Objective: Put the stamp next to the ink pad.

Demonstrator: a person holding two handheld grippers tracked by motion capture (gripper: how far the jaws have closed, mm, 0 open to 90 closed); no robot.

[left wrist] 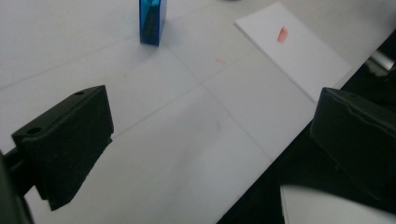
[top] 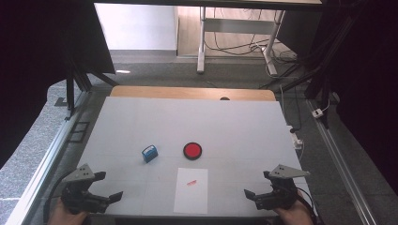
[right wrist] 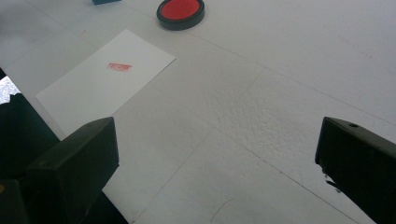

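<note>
A small blue stamp block (top: pixel 149 153) stands on the white table cover (top: pixel 187 122), left of a round red ink pad in a black case (top: pixel 192 150). Nearer the front edge lies a white sheet of paper (top: pixel 191 190) bearing a red stamped mark (top: pixel 192 182). My left gripper (top: pixel 109 186) rests open at the front left corner, holding nothing; in its own view the blue stamp (left wrist: pixel 152 21) and the paper (left wrist: pixel 294 51) lie ahead. At the front right my right gripper (top: pixel 258 185) is open and empty too, with the ink pad (right wrist: pixel 180 13) and the paper (right wrist: pixel 106 77) ahead of it.
A wooden table edge (top: pixel 192 93) shows beyond the white cover. Metal rails (top: pixel 47 154) run along both sides. Desk legs and cables (top: pixel 244 47) stand on the floor behind. A white plug strip (top: pixel 296 140) hangs at the right edge.
</note>
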